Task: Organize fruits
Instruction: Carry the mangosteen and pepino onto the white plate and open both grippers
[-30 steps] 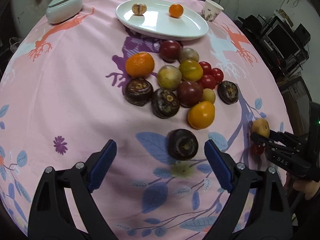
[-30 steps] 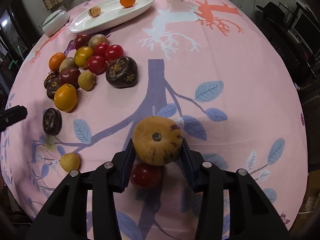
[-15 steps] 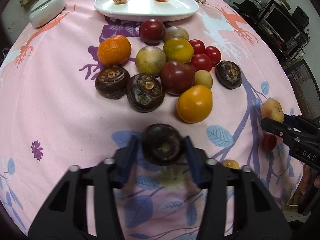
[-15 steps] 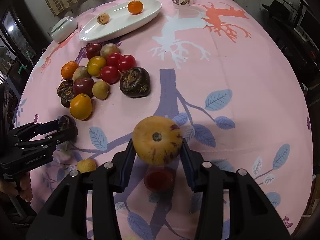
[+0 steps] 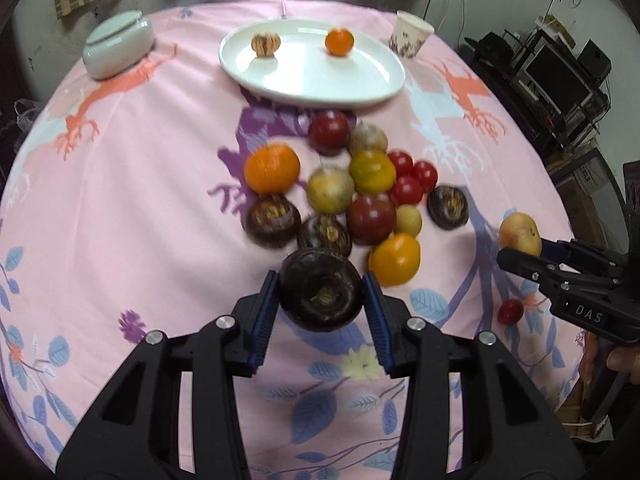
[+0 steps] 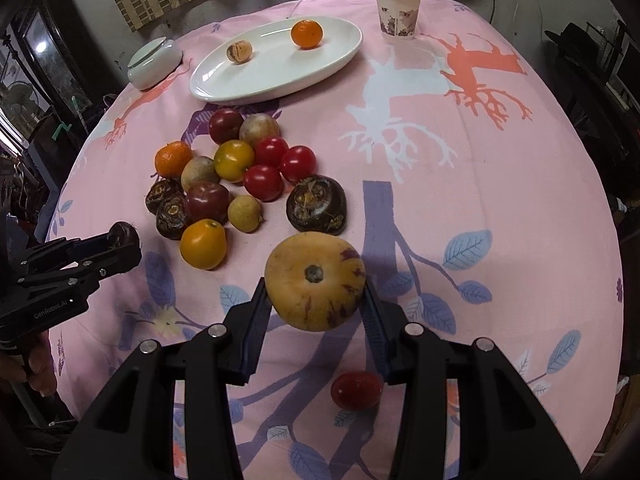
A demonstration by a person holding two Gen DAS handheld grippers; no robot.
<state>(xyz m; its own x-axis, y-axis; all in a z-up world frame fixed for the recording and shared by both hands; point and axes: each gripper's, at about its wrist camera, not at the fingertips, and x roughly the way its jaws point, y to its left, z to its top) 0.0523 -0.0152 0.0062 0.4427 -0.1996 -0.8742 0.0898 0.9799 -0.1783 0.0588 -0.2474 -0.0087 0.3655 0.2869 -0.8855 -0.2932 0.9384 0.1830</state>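
At the far left of the table sits a lidded dish, well apart from the fruit. The left gripper is clamped on a dark chestnut, its blue pads pressed to either side, and the fruit seems lifted off the pink cloth, though the blur makes that hard to be sure of. Just beyond it lies the heap: an orange at its left edge, two more chestnuts below that, a greenish fruit, a dark red plum, a yellow tomato at the near edge, three cherry tomatoes touching one another, and a single chestnut at the heap's right side. Behind the heap the white plate holds a striped fruit on its left part and a small orange on its right part, well apart from each other. A paper cup stands upright just right of the plate. Farther right, the right gripper is closed around a yellow pepino with purple streaks, stem end facing the camera, held clear above the cloth. Under that gripper a lone red tomato rests on the cloth, near the table's front edge and apart from the heap
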